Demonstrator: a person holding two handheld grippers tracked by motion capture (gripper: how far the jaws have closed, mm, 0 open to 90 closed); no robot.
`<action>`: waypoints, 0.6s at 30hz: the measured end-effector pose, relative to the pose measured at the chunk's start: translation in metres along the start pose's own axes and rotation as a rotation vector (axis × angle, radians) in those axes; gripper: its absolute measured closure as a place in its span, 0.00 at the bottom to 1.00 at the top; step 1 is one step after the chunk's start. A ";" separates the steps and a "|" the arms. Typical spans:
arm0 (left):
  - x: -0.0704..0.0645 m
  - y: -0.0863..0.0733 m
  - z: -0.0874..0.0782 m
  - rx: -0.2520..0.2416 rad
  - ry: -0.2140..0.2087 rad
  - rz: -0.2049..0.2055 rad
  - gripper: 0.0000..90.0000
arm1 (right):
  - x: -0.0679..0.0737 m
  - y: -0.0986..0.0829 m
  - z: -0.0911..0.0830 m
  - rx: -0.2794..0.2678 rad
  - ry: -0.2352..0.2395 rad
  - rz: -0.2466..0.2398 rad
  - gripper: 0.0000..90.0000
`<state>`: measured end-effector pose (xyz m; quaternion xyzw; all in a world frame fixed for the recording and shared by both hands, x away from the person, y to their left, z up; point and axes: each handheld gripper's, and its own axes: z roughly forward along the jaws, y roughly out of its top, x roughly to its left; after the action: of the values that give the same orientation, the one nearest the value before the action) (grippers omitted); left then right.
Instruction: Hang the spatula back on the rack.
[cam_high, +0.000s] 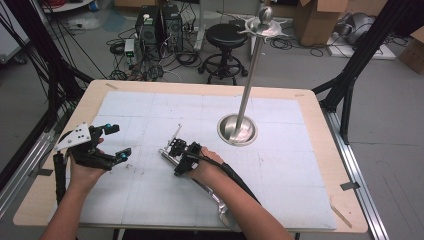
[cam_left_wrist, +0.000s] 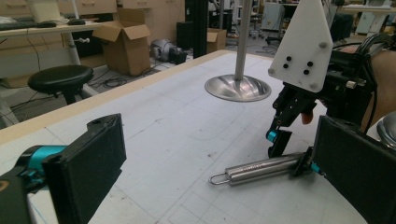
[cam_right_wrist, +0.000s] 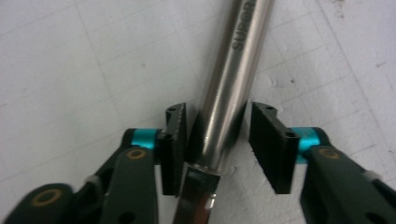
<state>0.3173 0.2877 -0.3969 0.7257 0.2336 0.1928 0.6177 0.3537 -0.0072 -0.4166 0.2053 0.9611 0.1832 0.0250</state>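
Right gripper (cam_high: 176, 148) astride a steel ladle handle (cam_right_wrist: 229, 93) lying mid-bench (cam_high: 320, 200).
Its jaws stand narrowly parted, straddling the handle, left pad touching, right pad apart. Left gripper (cam_high: 116, 141), at 9 o'clock, hovers with jaws wide; bare mat lies between it and the steel stand (cam_high: 238, 129) at 1 o'clock.

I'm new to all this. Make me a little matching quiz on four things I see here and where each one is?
Things:
1. left claw
2. right claw
3. steel handle
4. round steel base

Places or states:
A. lying flat on the white mat
B. standing on the mat, holding up a tall pole
C. wide open, gripping nothing
D. jaws astride the handle, not yet shut

Pairs: 1-C, 2-D, 3-A, 4-B
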 end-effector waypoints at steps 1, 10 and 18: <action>0.000 0.000 0.000 -0.001 0.001 -0.001 0.04 | 0.002 0.000 0.000 0.000 -0.006 0.013 0.67; 0.000 0.000 0.000 0.001 -0.001 0.004 0.04 | 0.002 0.000 0.001 -0.007 -0.020 0.058 0.70; 0.000 0.000 0.000 0.004 -0.002 0.007 0.04 | 0.004 0.000 -0.001 0.006 -0.038 0.008 0.77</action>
<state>0.3170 0.2877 -0.3966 0.7279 0.2308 0.1937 0.6160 0.3500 -0.0053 -0.4158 0.2128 0.9602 0.1762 0.0420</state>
